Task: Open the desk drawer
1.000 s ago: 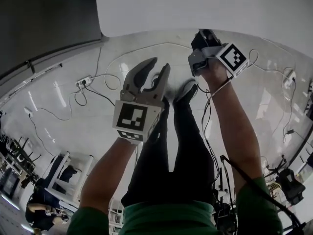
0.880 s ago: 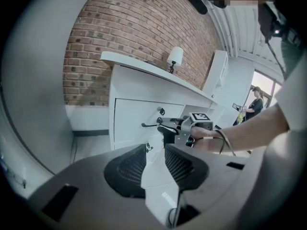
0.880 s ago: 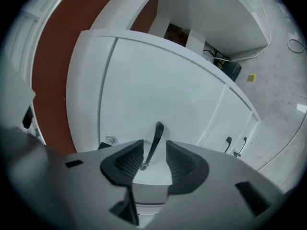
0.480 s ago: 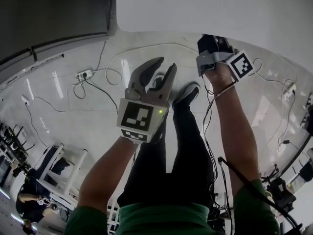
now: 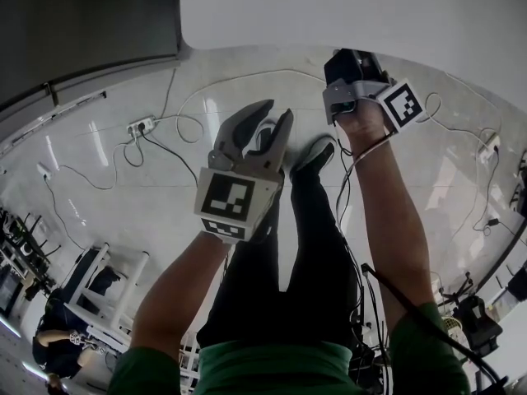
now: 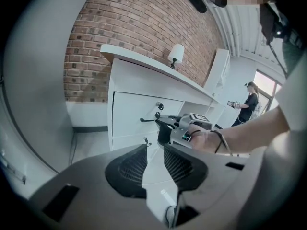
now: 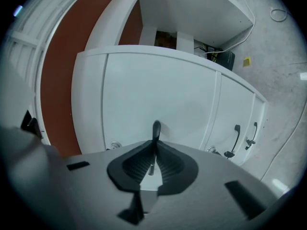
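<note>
The white desk (image 6: 135, 110) has drawers with black handles. In the right gripper view, one upright black drawer handle (image 7: 156, 128) on a white drawer front (image 7: 163, 90) stands between my right gripper's (image 7: 153, 161) pads. Its jaws are closing and pinch the handle. The left gripper view shows that right gripper (image 6: 163, 127) against the drawer front. From the head view it (image 5: 350, 60) reaches under the desk's edge (image 5: 370, 23). My left gripper (image 5: 272, 113) hangs open and holds nothing, back from the desk and above the floor.
Further black handles (image 7: 236, 139) sit to the right of the held one. A small lamp (image 6: 176, 54) stands on the desk. White cables and a power strip (image 5: 142, 127) lie on the glossy floor. My legs and shoes (image 5: 314, 155) are below the grippers. A person (image 6: 249, 102) stands far off.
The head view has shifted slightly. Both grippers stay about where they were, and the right gripper's marker cube has turned a little.
</note>
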The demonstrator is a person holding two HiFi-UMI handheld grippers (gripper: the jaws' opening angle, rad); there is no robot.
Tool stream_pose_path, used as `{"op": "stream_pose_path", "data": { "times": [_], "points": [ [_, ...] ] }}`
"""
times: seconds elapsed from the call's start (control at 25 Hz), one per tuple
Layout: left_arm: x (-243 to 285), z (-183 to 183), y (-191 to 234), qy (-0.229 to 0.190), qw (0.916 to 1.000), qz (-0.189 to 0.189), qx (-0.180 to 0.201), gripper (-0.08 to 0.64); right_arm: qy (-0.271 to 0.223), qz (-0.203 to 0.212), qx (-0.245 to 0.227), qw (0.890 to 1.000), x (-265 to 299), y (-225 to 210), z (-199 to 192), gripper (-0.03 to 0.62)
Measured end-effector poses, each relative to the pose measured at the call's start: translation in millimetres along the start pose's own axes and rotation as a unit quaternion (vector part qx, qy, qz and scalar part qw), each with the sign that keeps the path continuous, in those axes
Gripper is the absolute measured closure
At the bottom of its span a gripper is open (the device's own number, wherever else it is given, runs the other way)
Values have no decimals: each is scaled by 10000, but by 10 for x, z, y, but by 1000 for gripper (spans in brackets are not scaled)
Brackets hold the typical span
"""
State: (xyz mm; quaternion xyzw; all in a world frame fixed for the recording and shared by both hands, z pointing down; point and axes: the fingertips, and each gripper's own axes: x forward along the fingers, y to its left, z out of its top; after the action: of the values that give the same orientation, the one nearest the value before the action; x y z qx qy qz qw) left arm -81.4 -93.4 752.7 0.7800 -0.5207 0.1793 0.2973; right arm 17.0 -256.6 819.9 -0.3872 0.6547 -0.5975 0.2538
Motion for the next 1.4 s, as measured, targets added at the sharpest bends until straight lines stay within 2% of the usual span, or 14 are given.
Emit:
{"op": "stream_pose_path", "data": {
  "times": [0.2, 0.52, 0.76, 1.2, 1.4],
  "points": [
    [-8, -2, -63, 4, 10000, -70, 59, 460, -22, 12, 117, 9999, -119, 8, -60, 568],
    [-209, -18, -250, -14, 9996, -184, 198, 460, 72, 49, 39, 10000, -554, 139, -247, 568],
    [-88, -46, -247, -7, 9993, -296, 238, 460, 28, -4, 227, 9997, -653, -21, -329, 571],
    [-7, 32, -289, -33, 9985, -538, 136, 462, 190, -99, 224, 9995, -746, -166, -381, 571],
    [-217, -10, -393, -58, 9984, -542, 164, 462, 247, -48, 258, 9994, -1092, -58, -484, 571]
  ]
}}
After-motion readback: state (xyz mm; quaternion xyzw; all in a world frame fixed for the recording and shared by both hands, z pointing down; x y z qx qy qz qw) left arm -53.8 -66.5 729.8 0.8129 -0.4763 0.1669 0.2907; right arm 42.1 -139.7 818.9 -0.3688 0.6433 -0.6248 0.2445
